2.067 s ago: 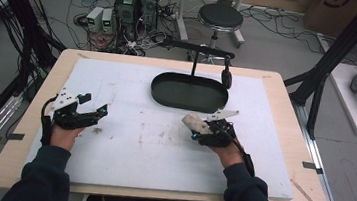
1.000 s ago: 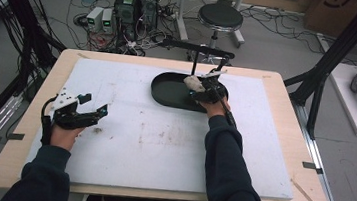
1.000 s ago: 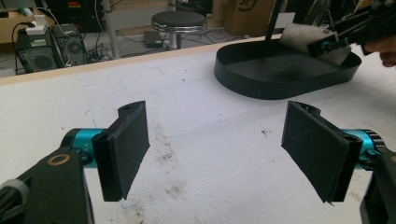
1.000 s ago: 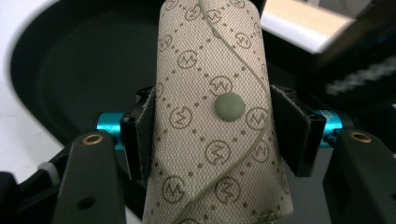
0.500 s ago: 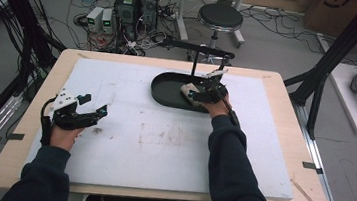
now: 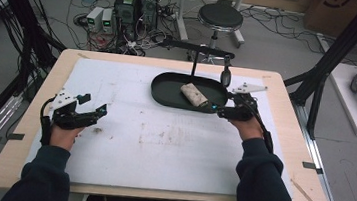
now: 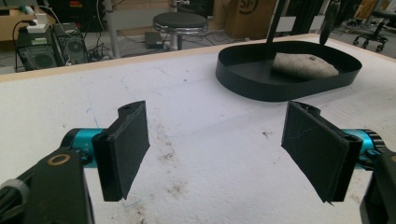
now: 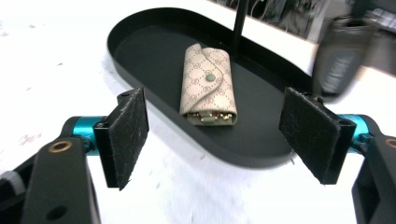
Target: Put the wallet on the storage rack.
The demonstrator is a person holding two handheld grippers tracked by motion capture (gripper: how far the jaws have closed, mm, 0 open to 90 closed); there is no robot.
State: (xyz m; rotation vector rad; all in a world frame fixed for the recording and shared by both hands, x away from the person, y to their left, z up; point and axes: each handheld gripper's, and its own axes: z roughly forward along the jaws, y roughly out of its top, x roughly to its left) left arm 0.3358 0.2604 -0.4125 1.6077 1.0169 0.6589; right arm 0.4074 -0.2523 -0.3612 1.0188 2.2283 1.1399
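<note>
A beige patterned key pouch lies inside the black oval tray at the table's far middle. My right gripper is open just off the tray's right end, with the pouch a little beyond its jaws and nothing between them. At the table's left, my left gripper stands open over the white mat, empty, pointing toward the tray.
A white mat with dirty smudges covers the wooden table. A black stand with a hanging dark cylinder rises behind the tray. Computers, cables and a stool sit on the floor beyond.
The right gripper carried the pouch from the mat's middle to the tray, let it go there, and has drawn back to the tray's right end. The left gripper stayed put.
</note>
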